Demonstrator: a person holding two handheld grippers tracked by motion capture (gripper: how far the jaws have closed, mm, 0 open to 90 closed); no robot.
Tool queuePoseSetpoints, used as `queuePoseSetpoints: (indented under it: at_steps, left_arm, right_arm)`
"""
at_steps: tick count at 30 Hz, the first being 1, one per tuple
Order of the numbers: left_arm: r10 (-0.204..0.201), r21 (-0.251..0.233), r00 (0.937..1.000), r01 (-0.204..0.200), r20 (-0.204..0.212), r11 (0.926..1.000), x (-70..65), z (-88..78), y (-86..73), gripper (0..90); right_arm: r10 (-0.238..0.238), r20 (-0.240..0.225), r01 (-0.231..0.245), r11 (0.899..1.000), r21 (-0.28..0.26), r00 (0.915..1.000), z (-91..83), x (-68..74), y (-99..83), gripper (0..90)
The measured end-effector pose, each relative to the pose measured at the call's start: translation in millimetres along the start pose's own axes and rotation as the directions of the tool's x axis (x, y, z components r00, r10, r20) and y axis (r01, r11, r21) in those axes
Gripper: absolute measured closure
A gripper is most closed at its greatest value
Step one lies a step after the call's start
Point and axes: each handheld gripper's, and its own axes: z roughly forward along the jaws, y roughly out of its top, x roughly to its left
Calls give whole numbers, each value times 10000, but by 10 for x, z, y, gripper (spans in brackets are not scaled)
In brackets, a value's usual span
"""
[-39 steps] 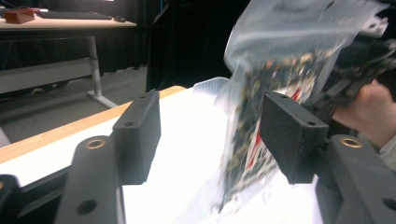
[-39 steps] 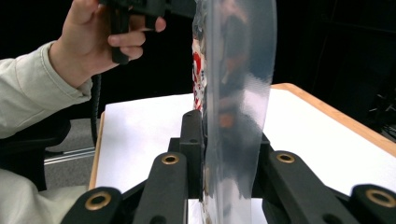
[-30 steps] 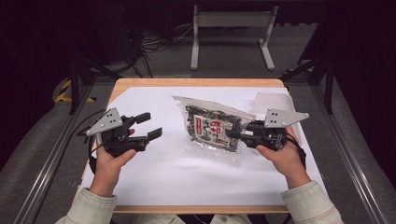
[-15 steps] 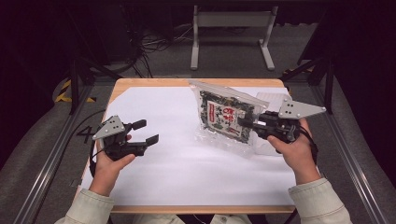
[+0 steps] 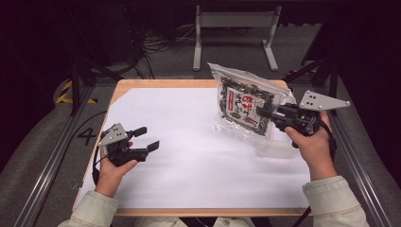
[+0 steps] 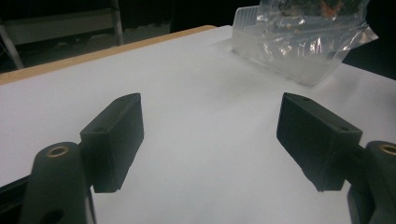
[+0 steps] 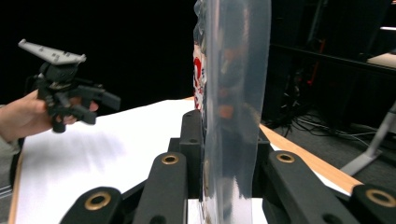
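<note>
Jaws of our right gripper pinch the clear plastic bag of dark seaweed snack, lifted upright, perhaps touching the clear tray. Our left gripper gapes wide, empty, above the white table sheet.

Glossy, crinkled clear plastic bag; clear plastic tray beneath; matt white paper over the wooden worktop; matt black jaws.
</note>
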Motion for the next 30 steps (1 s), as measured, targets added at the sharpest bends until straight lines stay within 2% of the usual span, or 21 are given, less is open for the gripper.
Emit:
queuePoseSetpoints:
  at_steps: [1,3,8,14,18,25,27,30]
  left_arm:
    - [100,130,9999,-100,-37,9999,6,11,-8,237]
    - [40,56,10000,-39,-65,10000,3,26,-29,239]
    - [-11,255,10000,11,-2,9997,24,81,-93,240]
    - [393,623,9992,-390,-28,9973,31,135,-143,264]
    - [346,758,9994,-343,-18,9965,43,148,-160,254]
    - [209,763,9997,-202,-82,9969,83,143,-180,249]
    - [215,810,9996,-200,-182,9965,99,140,-185,242]
    - [144,854,9996,-124,-229,9963,112,132,-192,241]
  right_arm:
    - [16,73,-15,10000,-34,10000,-14,-20,5,756]
    - [38,241,-35,10000,-90,9997,-48,-66,19,756]
    - [123,478,-114,9998,-190,9988,-109,-136,45,756]
    - [260,856,-236,9993,-280,9960,-176,-247,60,756]
    - [304,1153,-272,9992,-292,9929,-212,-308,64,756]
    - [303,1740,-246,9991,-353,9843,-300,-388,71,756]
    - [283,1991,-226,9993,-310,9796,-320,-417,65,756]
    - [383,2146,-317,9989,-338,9760,-340,-451,51,756]
